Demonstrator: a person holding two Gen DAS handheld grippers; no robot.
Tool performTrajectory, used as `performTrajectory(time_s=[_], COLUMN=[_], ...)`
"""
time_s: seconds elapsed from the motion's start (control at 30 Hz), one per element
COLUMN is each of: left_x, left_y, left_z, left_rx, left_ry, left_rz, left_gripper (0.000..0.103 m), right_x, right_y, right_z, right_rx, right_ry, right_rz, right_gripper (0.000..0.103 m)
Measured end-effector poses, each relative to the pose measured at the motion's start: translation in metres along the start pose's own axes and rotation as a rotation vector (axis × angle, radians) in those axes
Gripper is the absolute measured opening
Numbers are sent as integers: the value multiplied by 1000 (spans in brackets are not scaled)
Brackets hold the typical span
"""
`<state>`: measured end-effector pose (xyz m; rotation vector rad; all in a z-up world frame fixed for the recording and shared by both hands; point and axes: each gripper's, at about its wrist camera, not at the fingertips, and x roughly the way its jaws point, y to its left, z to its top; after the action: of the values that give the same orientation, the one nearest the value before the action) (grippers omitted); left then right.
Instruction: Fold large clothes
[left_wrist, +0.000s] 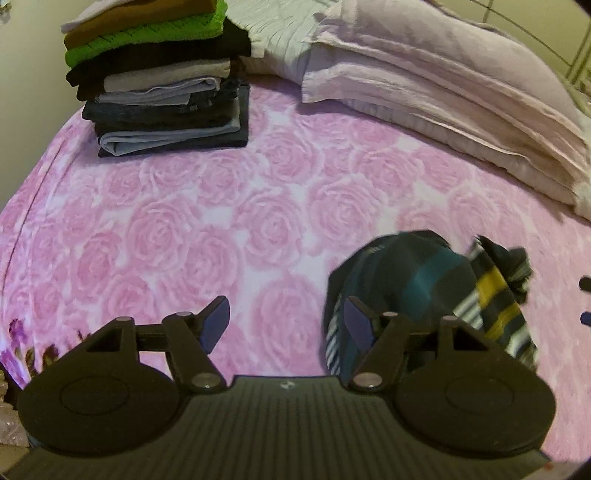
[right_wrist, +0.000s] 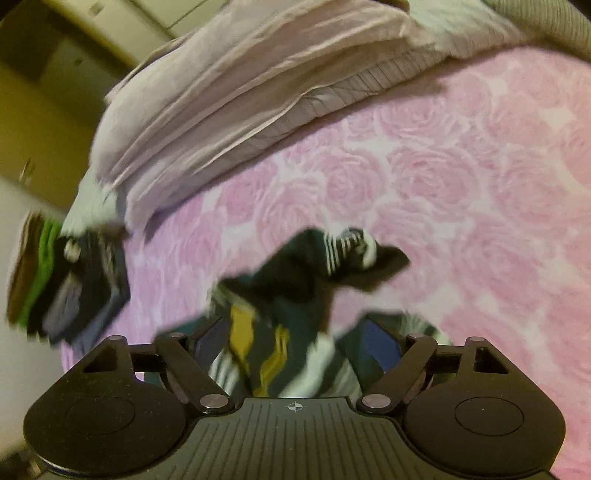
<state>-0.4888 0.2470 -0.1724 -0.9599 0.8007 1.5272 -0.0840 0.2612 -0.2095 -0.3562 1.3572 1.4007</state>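
Observation:
A crumpled garment (left_wrist: 417, 280), dark with teal, yellow and white stripes, lies in a heap on the pink rose-print bedspread (left_wrist: 221, 221). My left gripper (left_wrist: 286, 321) hovers open just left of the heap. Only bedspread shows between its fingers, and its right finger overlaps the heap's edge. In the blurred right wrist view the same garment (right_wrist: 303, 266) bunches up between the wide-apart fingers of my right gripper (right_wrist: 295, 339). The pads do not visibly press on the cloth.
A tall stack of folded clothes (left_wrist: 162, 92) stands at the far left of the bed and appears as a blurred stack (right_wrist: 74, 284) in the right wrist view. Pale lilac pillows (left_wrist: 443, 81) lie along the head of the bed. Bare bedspread (right_wrist: 461, 184) stretches to the right of the garment.

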Motion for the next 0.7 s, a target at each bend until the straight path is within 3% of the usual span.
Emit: performTrajectory(time_s=[0.17,0.3,0.33,0.4,0.5,0.7], left_x=[24,33,36,39,38,34], left_y=[-5,-4,-3,-1,5,21], left_z=[18,18,18,16,16,27], left_rx=[-39,-26,-17,2,33,121], left_ry=[8,23,35,53,59,62], left_rz=[32,44,49,57,47,-24], left_gripper=[65,65,65,65,65,65], right_x=[71,123,133,142,106,-69], right_y=[-4,-7,-8,-10,-8,-5], right_z=[42,49,48,39,17,-78], right_rx=[116,184,187,164,93,-92], right_ry=[60,120,130,153,79,-94], right_rz=[5,-26,-27,-11,32,254], right_gripper=[79,76,69,4,4,4])
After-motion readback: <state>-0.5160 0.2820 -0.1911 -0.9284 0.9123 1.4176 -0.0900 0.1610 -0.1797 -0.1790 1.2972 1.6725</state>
